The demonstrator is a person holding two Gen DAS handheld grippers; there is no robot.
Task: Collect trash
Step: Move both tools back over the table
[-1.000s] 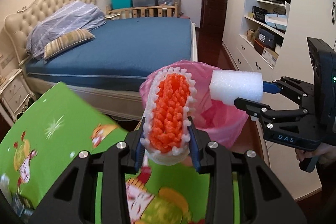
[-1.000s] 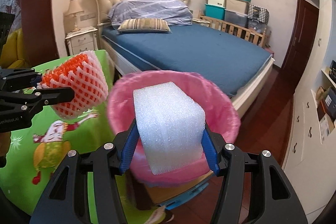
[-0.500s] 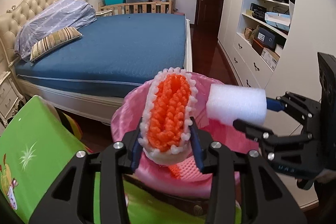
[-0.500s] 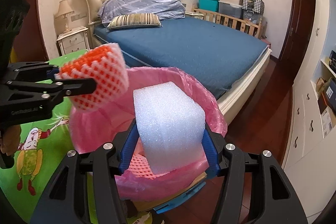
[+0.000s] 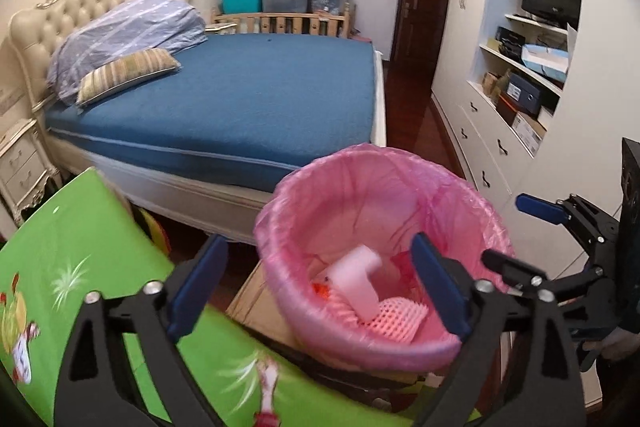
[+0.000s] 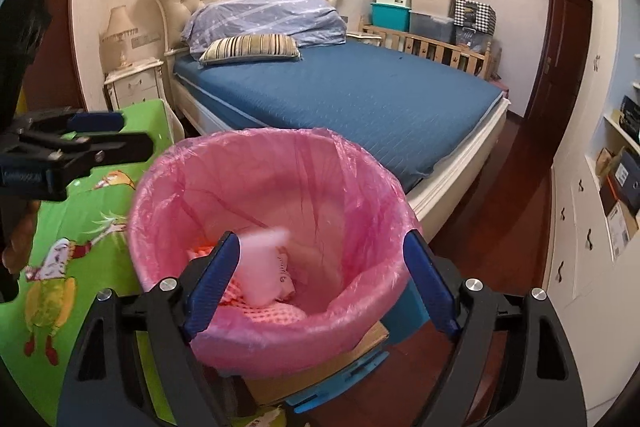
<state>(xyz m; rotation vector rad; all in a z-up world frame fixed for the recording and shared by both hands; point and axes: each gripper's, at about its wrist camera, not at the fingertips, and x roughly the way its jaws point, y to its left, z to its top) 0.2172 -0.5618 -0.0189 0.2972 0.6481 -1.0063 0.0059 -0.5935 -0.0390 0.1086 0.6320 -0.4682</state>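
We see the white foam block (image 5: 362, 277) lying inside the pink-lined trash bin (image 5: 460, 211), on top of the foam fruit netting (image 5: 394, 317). Above the bin's rim our left gripper (image 5: 318, 283) and right gripper (image 6: 322, 277) are both opening wide, with nothing gripped between their blue pads (image 6: 214, 269). The bin stands beside a green cartoon-print table (image 5: 80, 247), with the blue bed (image 5: 248, 95) behind.

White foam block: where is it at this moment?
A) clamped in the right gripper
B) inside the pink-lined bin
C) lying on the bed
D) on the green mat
B: the white foam block lies among netting inside the pink-lined bin, clear of both grippers.
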